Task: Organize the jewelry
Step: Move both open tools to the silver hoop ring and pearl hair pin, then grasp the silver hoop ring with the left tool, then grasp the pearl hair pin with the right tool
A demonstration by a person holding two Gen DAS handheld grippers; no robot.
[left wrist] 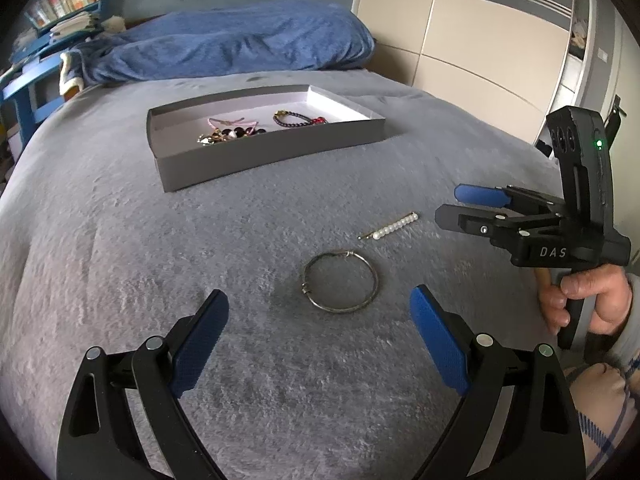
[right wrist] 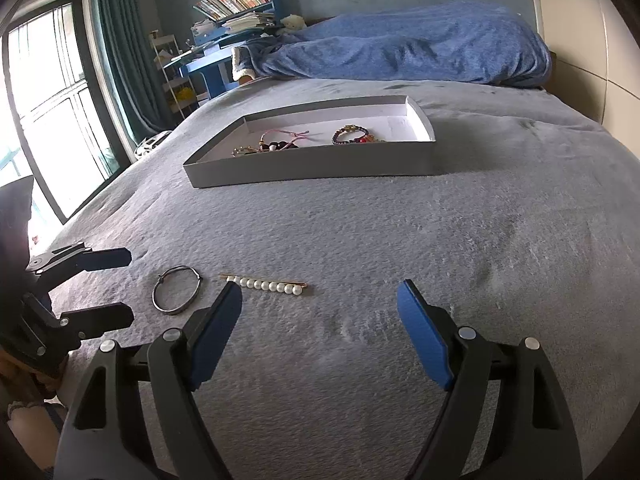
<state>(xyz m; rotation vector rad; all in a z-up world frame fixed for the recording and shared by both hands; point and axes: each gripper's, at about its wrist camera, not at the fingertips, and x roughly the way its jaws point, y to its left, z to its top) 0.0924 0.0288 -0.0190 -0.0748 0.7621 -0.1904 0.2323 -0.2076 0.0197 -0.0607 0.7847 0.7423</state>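
both tongs (left wrist: pixel 320 304) (right wrist: pixel 320 300) spread over grey bed blanket (left wrist: pixel 120 240), wardrobe (left wrist: pixel 460 32) behind

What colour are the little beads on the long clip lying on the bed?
White, like pearls, on a gold-coloured bar. The hair clip shows best in the right wrist view.

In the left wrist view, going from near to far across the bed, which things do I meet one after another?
Left tool, open → metal bangle → pearl hair clip → grey box with bracelets inside → blue blanket.
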